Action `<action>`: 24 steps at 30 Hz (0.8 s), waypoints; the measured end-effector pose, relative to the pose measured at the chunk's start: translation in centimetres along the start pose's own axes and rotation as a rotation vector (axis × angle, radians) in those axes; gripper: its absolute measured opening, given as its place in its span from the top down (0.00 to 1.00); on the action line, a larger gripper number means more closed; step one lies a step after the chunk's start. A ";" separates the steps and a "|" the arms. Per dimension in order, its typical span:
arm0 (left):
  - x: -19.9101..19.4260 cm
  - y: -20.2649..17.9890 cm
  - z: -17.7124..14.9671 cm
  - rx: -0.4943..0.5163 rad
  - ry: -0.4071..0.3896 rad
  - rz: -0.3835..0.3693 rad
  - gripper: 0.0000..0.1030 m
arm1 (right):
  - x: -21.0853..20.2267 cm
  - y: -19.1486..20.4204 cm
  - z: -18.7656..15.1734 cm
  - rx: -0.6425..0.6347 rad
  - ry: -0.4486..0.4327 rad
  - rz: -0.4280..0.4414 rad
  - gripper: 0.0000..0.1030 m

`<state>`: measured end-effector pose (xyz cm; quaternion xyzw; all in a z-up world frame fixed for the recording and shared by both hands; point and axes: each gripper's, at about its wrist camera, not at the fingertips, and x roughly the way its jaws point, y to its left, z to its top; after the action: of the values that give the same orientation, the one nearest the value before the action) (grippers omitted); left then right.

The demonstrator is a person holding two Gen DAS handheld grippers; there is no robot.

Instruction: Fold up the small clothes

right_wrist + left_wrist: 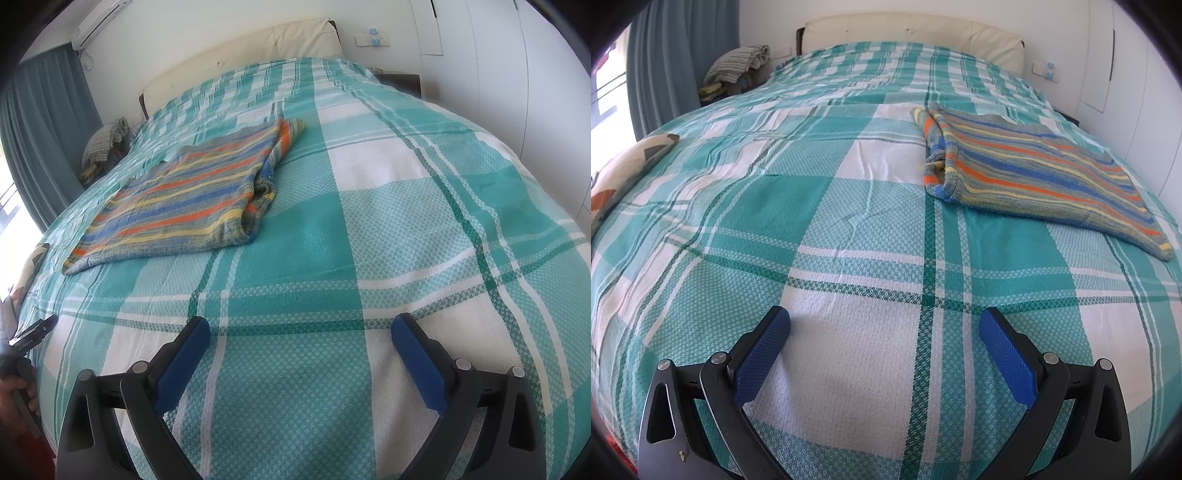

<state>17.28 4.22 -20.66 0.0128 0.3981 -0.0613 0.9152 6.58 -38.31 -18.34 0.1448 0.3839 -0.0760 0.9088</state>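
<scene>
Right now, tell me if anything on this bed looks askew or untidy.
The striped garment lies mostly flat on the checked bedspread, but one side edge is bunched into a lumpy roll rather than a clean fold. Both the left gripper and right gripper hang open, well short of it.

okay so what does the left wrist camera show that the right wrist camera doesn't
Only the left wrist view shows the patterned pillow at the bed's left edge in full. Only the right wrist view shows the air conditioner and the dark nightstand. Both show the striped garment on the checked bedspread, the headboard, the curtain, and an open, empty claw: left claw, right claw.
</scene>
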 end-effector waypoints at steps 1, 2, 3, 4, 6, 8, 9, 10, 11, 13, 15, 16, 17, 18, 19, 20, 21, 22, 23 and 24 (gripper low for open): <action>0.0 0.0 0.0 0.000 0.000 0.000 0.01 | 0.0 0.0 0.0 0.000 0.000 0.000 0.04; 0.0 0.0 0.0 0.000 0.000 0.000 0.01 | 0.0 0.0 0.0 0.000 0.000 0.000 0.04; 0.0 0.0 0.0 0.000 0.000 0.000 0.01 | 0.0 0.0 0.0 0.000 0.000 0.001 0.04; 0.0 0.0 0.0 0.000 0.000 0.000 0.01 | 0.0 0.0 0.0 0.000 -0.001 0.001 0.04; 0.0 0.0 0.0 0.000 -0.001 -0.001 0.01 | 0.0 0.0 0.0 0.000 -0.001 0.001 0.04; 0.0 0.0 0.1 0.000 -0.002 -0.001 0.01 | 0.0 0.0 0.0 0.000 0.000 0.000 0.04; 0.0 0.0 0.0 0.000 -0.002 -0.001 0.01 | 0.0 0.0 0.0 0.000 0.000 0.001 0.04; 0.0 0.0 0.0 0.001 -0.002 -0.001 0.01 | 0.0 0.0 0.0 0.000 0.000 0.001 0.04; 0.0 0.0 0.1 0.001 -0.002 -0.001 0.01 | 0.0 0.0 0.0 0.000 0.000 0.001 0.04; 0.0 0.0 0.0 0.001 -0.002 -0.001 0.01 | 0.0 0.0 0.0 0.000 0.000 0.001 0.04; 0.0 0.1 0.0 0.001 -0.002 -0.002 0.01 | 0.0 0.0 0.0 0.000 0.000 0.001 0.04; 0.0 0.1 0.0 0.001 -0.003 -0.002 0.01 | 0.0 0.0 0.0 0.000 0.000 0.001 0.04; 0.0 0.1 0.0 0.001 -0.002 -0.002 0.01 | 0.0 0.0 0.0 0.000 -0.001 0.001 0.04; 0.1 0.1 0.0 0.001 -0.003 -0.002 0.01 | 0.0 0.0 0.0 0.000 -0.001 0.001 0.04; 0.1 0.1 0.0 0.001 -0.003 -0.002 0.01 | 0.0 0.0 0.0 0.000 0.000 0.001 0.04; 0.1 0.1 0.0 0.001 -0.003 -0.002 0.01 | 0.0 0.0 0.0 0.000 -0.001 0.001 0.04; 0.1 0.1 0.0 0.001 -0.003 -0.002 0.01 | 0.0 0.0 0.0 -0.001 0.000 0.001 0.04; 0.1 0.1 0.0 0.002 -0.001 0.000 0.01 | 0.0 0.0 0.0 -0.001 0.000 0.000 0.04; 0.0 0.1 0.1 0.004 0.003 0.006 0.01 | 0.0 0.0 0.0 -0.001 0.000 0.000 0.04; -0.2 -0.3 0.4 0.014 0.015 0.026 0.01 | 0.0 0.0 0.0 -0.001 0.000 -0.001 0.04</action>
<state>17.43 3.93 -20.27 0.0250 0.4043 -0.0522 0.9128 6.58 -38.27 -18.39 0.1441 0.3841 -0.0761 0.9088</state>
